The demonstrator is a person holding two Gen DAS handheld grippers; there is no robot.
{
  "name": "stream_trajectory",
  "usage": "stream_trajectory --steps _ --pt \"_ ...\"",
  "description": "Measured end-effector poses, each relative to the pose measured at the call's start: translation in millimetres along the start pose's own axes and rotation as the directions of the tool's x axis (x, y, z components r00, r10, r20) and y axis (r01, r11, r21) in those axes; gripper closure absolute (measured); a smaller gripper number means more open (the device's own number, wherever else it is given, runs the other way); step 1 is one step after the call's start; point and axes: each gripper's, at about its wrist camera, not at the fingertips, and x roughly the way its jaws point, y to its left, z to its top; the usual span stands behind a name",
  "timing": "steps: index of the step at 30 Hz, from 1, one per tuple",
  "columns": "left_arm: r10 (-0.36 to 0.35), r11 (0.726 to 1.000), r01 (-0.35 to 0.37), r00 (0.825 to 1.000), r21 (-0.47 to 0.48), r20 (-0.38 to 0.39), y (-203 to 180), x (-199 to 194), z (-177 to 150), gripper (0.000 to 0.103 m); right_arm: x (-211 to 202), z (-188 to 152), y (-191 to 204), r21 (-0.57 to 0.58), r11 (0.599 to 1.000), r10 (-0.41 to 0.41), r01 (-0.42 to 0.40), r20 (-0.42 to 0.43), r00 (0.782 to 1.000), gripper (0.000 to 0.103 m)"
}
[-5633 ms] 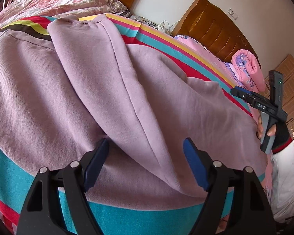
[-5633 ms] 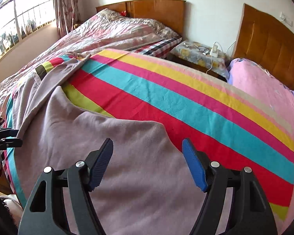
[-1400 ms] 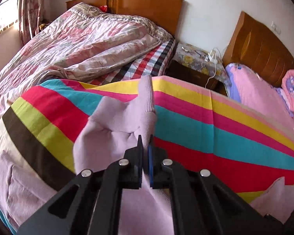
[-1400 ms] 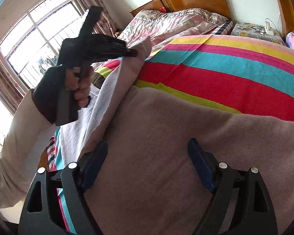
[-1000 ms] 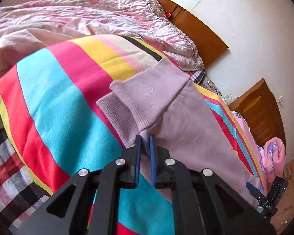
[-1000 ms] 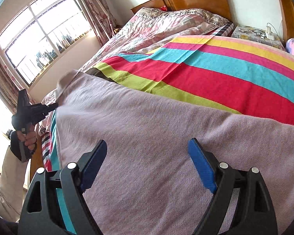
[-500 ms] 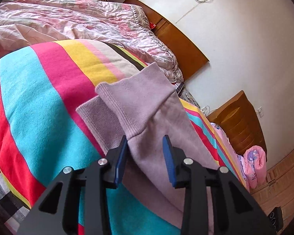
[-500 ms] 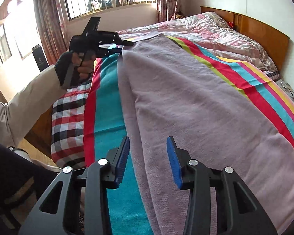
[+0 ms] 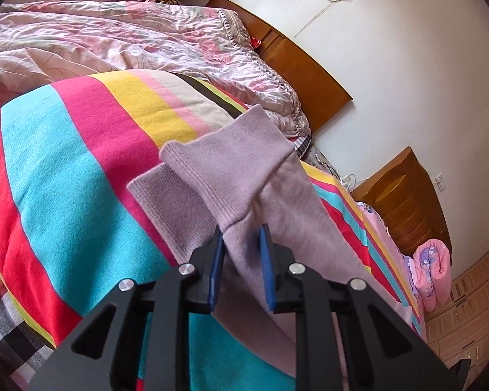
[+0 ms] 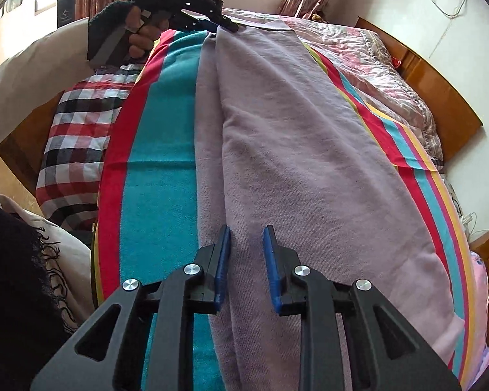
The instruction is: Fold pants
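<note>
On the striped blanket [image 10: 166, 195] lie the pants [image 10: 309, 179], legs stacked. Left hand-held gripper [image 9: 241, 254] closing around cuff [image 9: 225, 169]; right hand-held gripper [image 10: 246, 260] closing over waist-end edge. Pinch both layers before lifting.

My left gripper [image 9: 241, 244] and right gripper [image 10: 247, 249] are both black plastic frames with triangular cut-outs, round silver screws and blue pads [image 10: 224, 260] lining the fingers. At eleven o'clock in the right view, my left hand [image 10: 140, 32] wears a dark fingerless glove [image 10: 109, 16] and a cream sleeve [image 10: 32, 75].
</note>
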Motion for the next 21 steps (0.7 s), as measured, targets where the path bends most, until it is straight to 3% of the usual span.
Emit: stream_trajectory --steps 3,4,6,12,14,17,21 --pt "-0.003 1.000 0.003 1.000 -0.003 -0.007 0 4 0 0.082 1 0 6 -0.051 0.998 -0.024 0.025 0.019 1.000 0.081" --pt "0.001 1.000 -0.001 1.000 0.003 -0.012 -1 5 0 0.090 1 -1 8 -0.070 0.997 -0.021 0.023 0.031 0.999 0.086" --pt "0.011 1.000 -0.010 1.000 0.026 -0.003 -8 3 0 0.095 0 0 6 -0.077 0.997 -0.026 0.030 0.043 0.999 0.097" --pt "0.022 0.993 -0.026 0.999 0.112 0.040 -37 -22 19 0.096 -50 6 -27 0.066 0.995 0.059 -0.071 0.176 0.983 0.099" --pt "0.072 0.988 -0.075 0.997 0.133 0.028 -37 -22 18 0.096 -50 5 -23 0.054 0.992 0.102 -0.112 0.170 0.980 0.100" --pt "0.143 0.985 -0.140 0.989 0.102 -0.029 -16 -7 3 0.096 -18 -2 -8 0.028 0.989 0.142 -0.145 0.085 0.986 0.100" --pt "0.110 0.992 -0.108 0.994 0.059 -0.023 1 -6 -6 0.096 -10 -6 -10 0.060 0.986 0.150 -0.155 0.088 0.985 0.099"
